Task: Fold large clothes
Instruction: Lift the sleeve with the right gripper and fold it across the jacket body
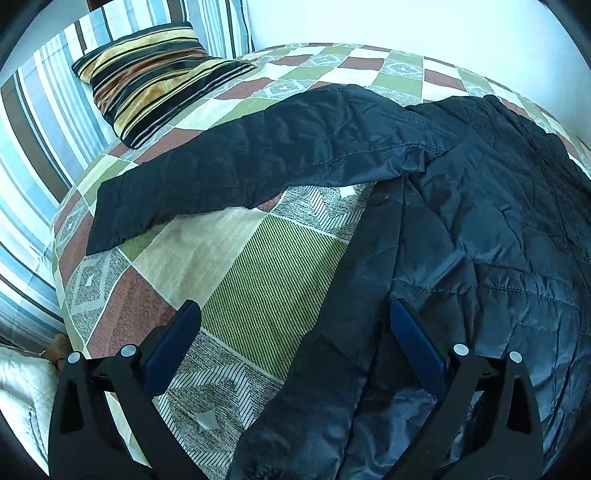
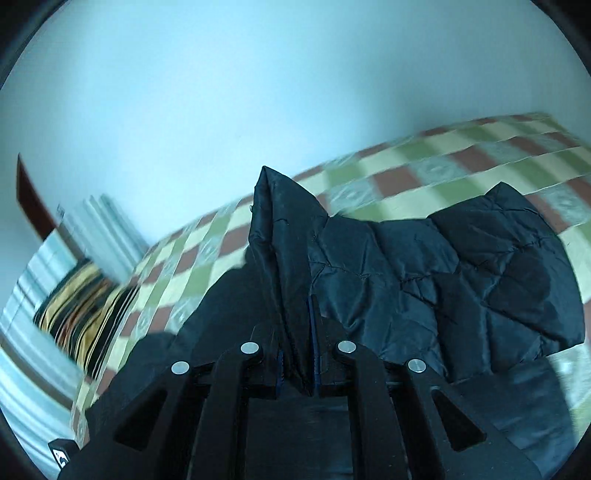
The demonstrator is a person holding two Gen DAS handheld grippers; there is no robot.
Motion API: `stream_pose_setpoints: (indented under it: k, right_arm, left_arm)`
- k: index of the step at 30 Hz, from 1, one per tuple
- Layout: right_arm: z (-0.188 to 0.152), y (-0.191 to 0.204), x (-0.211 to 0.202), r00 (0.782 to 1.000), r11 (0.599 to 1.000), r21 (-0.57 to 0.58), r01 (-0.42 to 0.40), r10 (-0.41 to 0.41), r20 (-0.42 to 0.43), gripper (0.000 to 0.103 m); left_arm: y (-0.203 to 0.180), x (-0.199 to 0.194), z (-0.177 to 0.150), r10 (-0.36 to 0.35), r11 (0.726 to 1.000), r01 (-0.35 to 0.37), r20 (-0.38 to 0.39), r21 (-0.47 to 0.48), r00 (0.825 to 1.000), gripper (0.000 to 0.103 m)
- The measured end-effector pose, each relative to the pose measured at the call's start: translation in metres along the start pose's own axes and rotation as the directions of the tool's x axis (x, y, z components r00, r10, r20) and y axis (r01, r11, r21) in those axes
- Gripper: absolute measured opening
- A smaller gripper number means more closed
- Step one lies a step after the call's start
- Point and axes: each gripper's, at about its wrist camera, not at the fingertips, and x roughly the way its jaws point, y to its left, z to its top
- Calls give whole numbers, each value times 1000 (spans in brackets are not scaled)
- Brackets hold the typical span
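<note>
A dark quilted jacket [image 1: 480, 206] lies spread on the checked bedspread [image 1: 258, 266], one sleeve [image 1: 236, 173] stretched out to the left. My left gripper [image 1: 295, 314] hovers open over the jacket's near edge, with its right finger [image 1: 417, 347] above the fabric and its left finger [image 1: 173, 343] over bare bedspread. In the right wrist view my right gripper [image 2: 297, 325] is shut on a fold of the jacket [image 2: 284, 251], which stands up in a peak between the jaws. The rest of the jacket [image 2: 461, 280] trails down to the bed behind it.
A striped black and gold pillow [image 1: 155, 77] lies at the head of the bed, against a blue striped cushion [image 1: 37, 122]. A pale wall [image 1: 406, 22] runs along the far side of the bed. White bedding [image 1: 22, 398] shows at the lower left.
</note>
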Motion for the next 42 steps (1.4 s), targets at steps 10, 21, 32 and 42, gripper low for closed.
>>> stream_pose_setpoints:
  k: [10,21,32,42]
  right_arm:
    - [-53,70,96,974,994,-110,-26,0,-228,10]
    - [-74,79,144,944,988,-149,23,-71,-321,10]
    - [-67,78,118,948,993,-101,-56,22,-317,53]
    - [-12,-61,23,973,980,46,196,-189,-132,53]
  left_arm:
    - [1,6,1,-13,1000,13,-10,-3,1000,101]
    - [-2,13,0,-11,1000,11,-20,0,1000,101]
    - [-3,15,-2,-8,1000,8,-20,4,1000,101]
    - [-5,14,-4,3,1000,-3,-16,2,1000,101]
